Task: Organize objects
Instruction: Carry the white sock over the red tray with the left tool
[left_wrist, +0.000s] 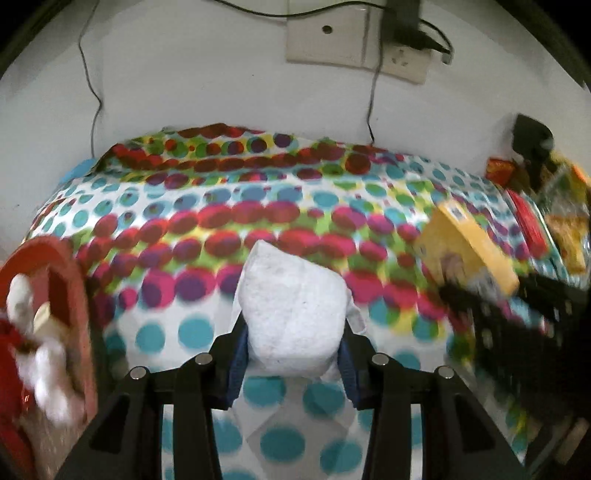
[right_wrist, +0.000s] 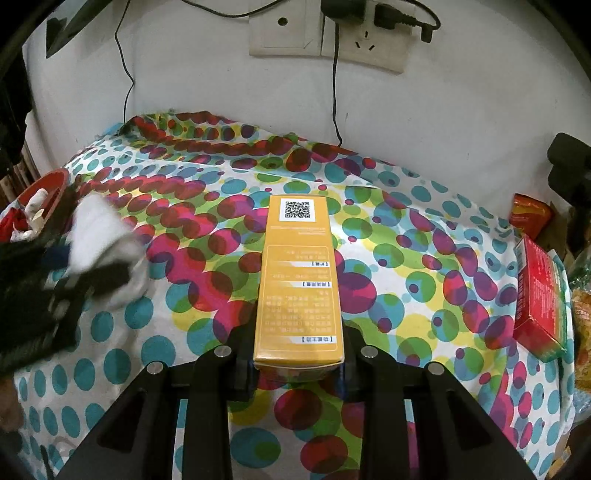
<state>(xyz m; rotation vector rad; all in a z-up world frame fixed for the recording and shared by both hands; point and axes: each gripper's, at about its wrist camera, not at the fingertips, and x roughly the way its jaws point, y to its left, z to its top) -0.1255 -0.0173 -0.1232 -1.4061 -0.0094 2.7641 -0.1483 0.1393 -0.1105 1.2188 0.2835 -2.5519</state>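
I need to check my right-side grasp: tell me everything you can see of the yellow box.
The yellow box is a long, slim carton, apparently cardboard, closed and undented. Its top face carries small printed text and a QR code at the far end. It points straight away from the camera, roughly level above the spotted tablecloth. The right hand-held gripper clamps its near end; nothing else visibly touches it.

The cloth (right_wrist: 424, 258) over the counter is thin printed fabric, smooth with a slight sheen and a few creases. The yellow box (right_wrist: 299, 288) looks like matt printed cardboard; the red box (right_wrist: 539, 299) is glossier card. The white bundle (left_wrist: 291, 310) is soft, fuzzy, matt textile. The left gripper (left_wrist: 291, 354) is matt black plastic with shiny metal studs, as is the right gripper (right_wrist: 299, 365).
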